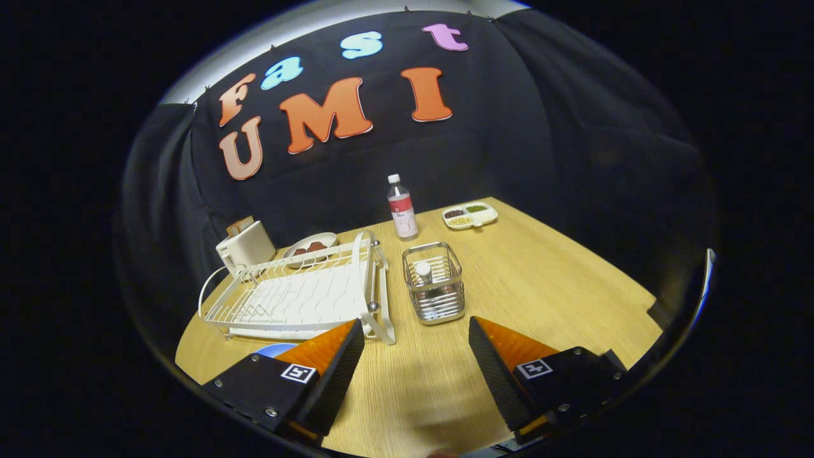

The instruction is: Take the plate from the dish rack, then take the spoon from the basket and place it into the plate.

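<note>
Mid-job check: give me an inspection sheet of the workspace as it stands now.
Surface: wooden table, bare between the fingers.
Job's things: white dish rack ahead of the left finger, no plate in it; blue plate partly seen at the left finger, hidden beyond that; wire basket just ahead of the gap, spoon handle standing in it.
Clutter: toaster, dish of food behind the rack, bottle, divided snack tray at the far edge.
Grippers: claw open, holding nothing.
Cables: nothing seen.
Surroundings: black cloth wall.

Black-and-orange tool (416,331), square markers
</note>
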Demonstrator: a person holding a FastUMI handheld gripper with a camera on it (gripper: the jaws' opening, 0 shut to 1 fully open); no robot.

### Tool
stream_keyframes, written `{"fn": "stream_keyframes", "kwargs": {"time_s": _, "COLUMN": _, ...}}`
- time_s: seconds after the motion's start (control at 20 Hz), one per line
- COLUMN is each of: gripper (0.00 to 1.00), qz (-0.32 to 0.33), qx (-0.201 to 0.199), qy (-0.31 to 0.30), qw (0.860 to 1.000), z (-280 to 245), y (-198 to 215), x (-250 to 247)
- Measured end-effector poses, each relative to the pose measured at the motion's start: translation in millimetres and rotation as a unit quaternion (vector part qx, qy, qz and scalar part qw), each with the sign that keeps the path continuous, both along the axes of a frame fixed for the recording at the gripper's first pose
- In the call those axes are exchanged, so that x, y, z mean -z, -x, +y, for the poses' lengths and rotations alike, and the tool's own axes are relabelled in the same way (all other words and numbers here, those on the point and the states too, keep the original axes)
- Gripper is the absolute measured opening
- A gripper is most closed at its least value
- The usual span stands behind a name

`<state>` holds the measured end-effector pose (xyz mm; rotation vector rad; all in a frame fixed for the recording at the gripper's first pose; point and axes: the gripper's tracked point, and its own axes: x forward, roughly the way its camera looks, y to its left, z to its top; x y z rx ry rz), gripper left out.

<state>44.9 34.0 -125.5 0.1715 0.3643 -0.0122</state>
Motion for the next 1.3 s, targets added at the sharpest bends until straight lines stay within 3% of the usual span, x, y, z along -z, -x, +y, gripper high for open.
{"fn": "stream_keyframes", "kwargs": {"time_s": 0.4, "gripper": 0.99, "qz": -0.117, "qx": 0.010, "qy": 0.095, "qw": 0.989, "z": -13.7, "y": -48.0, "x": -26.9}}
{"fn": "stream_keyframes", "kwargs": {"time_s": 0.6, "gripper": 0.93, "qz": -0.106, "qx": 0.000, "qy": 0.103, "qw": 0.989, "z": -11.1, "y": -69.5, "x": -6.2}}
{"fn": "stream_keyframes", "kwargs": {"time_s": 0.8, "gripper": 0.62, "qz": -0.105, "qx": -0.004, "qy": 0.093, "qw": 0.990, "z": -10.8, "y": -83.7, "x": 3.6}}
{"fn": "stream_keyframes", "kwargs": {"time_s": 0.85, "gripper": 0.49, "qz": -0.107, "qx": -0.005, "qy": 0.091, "qw": 0.990, "z": -10.1, "y": -87.0, "x": 5.1}}
{"fn": "stream_keyframes", "kwargs": {"time_s": 0.9, "gripper": 0.42, "qz": -0.107, "qx": -0.006, "qy": 0.091, "qw": 0.990, "z": -10.0, "y": -89.9, "x": 5.7}}
{"fn": "stream_keyframes", "kwargs": {"time_s": 0.95, "gripper": 0.28, "qz": -0.104, "qx": -0.012, "qy": 0.088, "qw": 0.991, "z": -7.7, "y": -89.6, "x": 6.4}}
{"fn": "stream_keyframes", "kwargs": {"time_s": 1.05, "gripper": 0.11, "qz": -0.110, "qx": -0.015, "qy": 0.088, "qw": 0.990, "z": -6.8, "y": -93.8, "x": 3.5}}
{"fn": "stream_keyframes", "kwargs": {"time_s": 1.3, "gripper": 0.07, "qz": -0.131, "qx": -0.021, "qy": 0.096, "qw": 0.987, "z": -3.3, "y": -85.8, "x": -17.1}}
